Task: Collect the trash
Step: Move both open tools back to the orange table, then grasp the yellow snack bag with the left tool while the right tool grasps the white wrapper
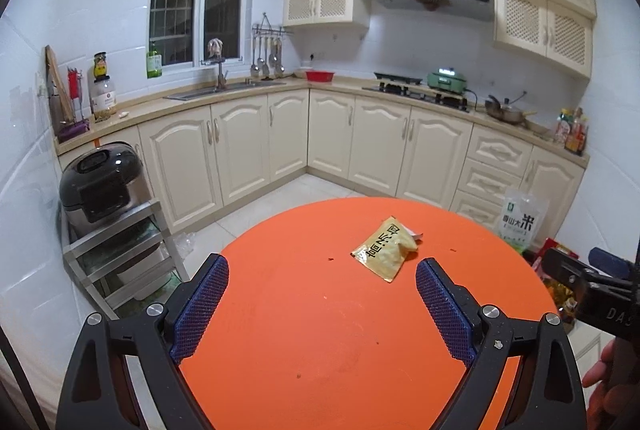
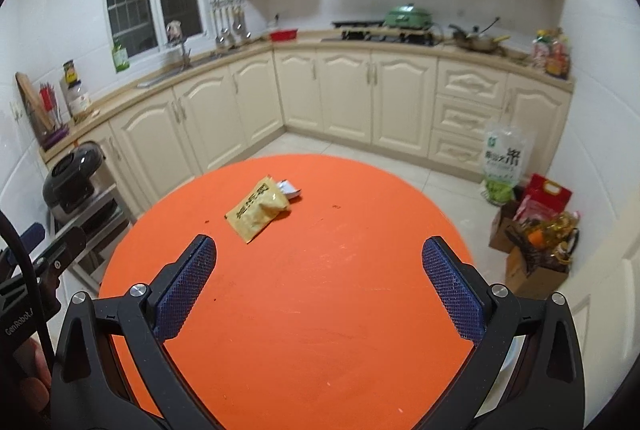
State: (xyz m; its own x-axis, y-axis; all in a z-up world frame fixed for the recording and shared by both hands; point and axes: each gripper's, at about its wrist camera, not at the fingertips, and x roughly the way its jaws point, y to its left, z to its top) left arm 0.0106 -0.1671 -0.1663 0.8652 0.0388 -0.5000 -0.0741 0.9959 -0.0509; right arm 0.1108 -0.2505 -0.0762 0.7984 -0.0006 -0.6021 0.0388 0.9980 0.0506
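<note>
A crumpled yellow snack wrapper (image 1: 385,249) lies on the round orange table (image 1: 320,330), with a small white scrap (image 1: 412,232) tucked against its far side. My left gripper (image 1: 322,270) is open and empty, hovering over the table; the wrapper lies just beyond it, to the right of centre. In the right wrist view the wrapper (image 2: 258,208) and white scrap (image 2: 289,188) lie beyond and left of my right gripper (image 2: 319,250), which is open and empty above the table (image 2: 320,310). A few tiny crumbs dot the table.
A rice cooker (image 1: 100,180) sits on a metal rack left of the table. A rice bag (image 2: 505,162), a red box and cartons of groceries (image 2: 536,242) stand on the floor at right. Cream cabinets, sink and stove line the far walls.
</note>
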